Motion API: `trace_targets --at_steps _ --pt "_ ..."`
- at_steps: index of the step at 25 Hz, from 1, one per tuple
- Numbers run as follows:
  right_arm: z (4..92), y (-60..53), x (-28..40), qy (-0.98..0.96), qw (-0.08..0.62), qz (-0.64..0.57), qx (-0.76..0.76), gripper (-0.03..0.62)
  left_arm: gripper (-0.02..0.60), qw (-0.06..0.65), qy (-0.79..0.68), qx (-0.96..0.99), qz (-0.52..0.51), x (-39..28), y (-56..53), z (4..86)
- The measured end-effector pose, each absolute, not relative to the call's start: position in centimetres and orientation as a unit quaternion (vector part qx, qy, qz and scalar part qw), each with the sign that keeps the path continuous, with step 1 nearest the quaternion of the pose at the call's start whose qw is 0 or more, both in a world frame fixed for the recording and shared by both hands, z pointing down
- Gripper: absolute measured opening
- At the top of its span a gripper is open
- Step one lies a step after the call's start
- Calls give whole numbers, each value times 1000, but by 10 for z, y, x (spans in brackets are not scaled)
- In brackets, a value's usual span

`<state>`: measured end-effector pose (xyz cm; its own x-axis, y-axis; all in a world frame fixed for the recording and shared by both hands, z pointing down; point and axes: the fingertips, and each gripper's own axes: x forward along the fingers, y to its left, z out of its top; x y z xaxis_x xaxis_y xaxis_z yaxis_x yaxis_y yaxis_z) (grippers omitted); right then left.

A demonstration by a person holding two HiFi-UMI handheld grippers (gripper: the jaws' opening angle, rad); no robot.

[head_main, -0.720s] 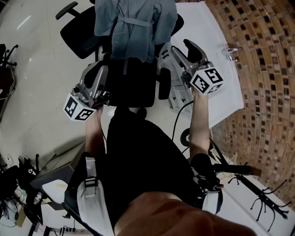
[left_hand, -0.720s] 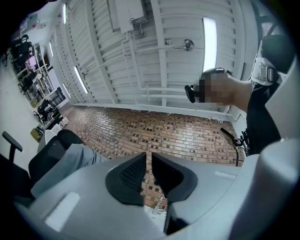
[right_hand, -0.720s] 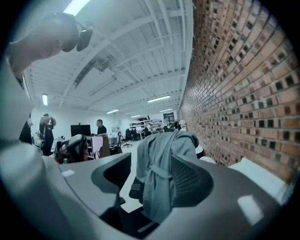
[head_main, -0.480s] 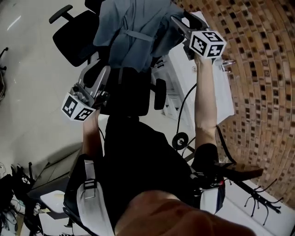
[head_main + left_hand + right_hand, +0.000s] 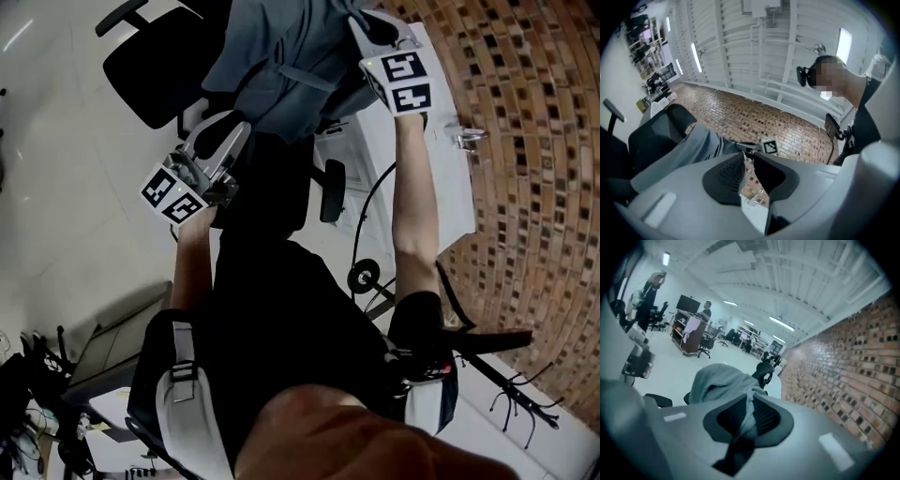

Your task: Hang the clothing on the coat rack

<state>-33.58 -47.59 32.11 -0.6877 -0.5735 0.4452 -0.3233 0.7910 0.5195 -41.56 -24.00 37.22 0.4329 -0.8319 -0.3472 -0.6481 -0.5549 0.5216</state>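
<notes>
The right gripper (image 5: pixel 751 401) is clamping a bunched fold of the grey-blue robe (image 5: pixel 719 380). The cloth is running as a narrow strip straight down between the two black pads (image 5: pixel 771 420), which are pressing on it from both sides. The rest of the robe is mounding up just beyond the jaw tips. In the head view this gripper is reaching up at the top right, its marker cube (image 5: pixel 405 82) facing the camera. The robe is hanging there as a broad mass with its belt (image 5: pixel 305 77) crossing it, over the black office chair (image 5: pixel 150 61).

The left gripper (image 5: pixel 746 157) is sitting lower at the robe's left edge. Its jaws are standing almost together, leaving only a slim slit with no cloth in it. In its own view the robe is lying off to the left, beyond the jaws and apart from them. The brick wall (image 5: pixel 787 126) is showing behind the slit.
</notes>
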Motion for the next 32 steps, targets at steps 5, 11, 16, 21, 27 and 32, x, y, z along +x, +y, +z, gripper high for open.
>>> trace_targets --at_steps 5,11,16,21,27,32 --pt "380 -348 -322 -894 273 -278 221 43 285 280 -401 776 -398 -403 -303 421" --pt "489 -307 -313 -891 322 -276 163 44 429 341 -381 752 -415 -369 -386 460" --pt "552 -293 -290 -907 337 -200 152 44 22 429 -355 679 -478 -372 -381 541" --pt "620 -192 -289 -946 314 -28 77 76 20 405 -245 666 -576 -365 -275 569" --pt "631 -152 -236 -936 219 268 70 249 20 346 -126 692 -621 -373 -192 551" --pt "629 -148 -243 -954 300 22 -8 247 20 336 -52 758 -557 -352 -166 521"
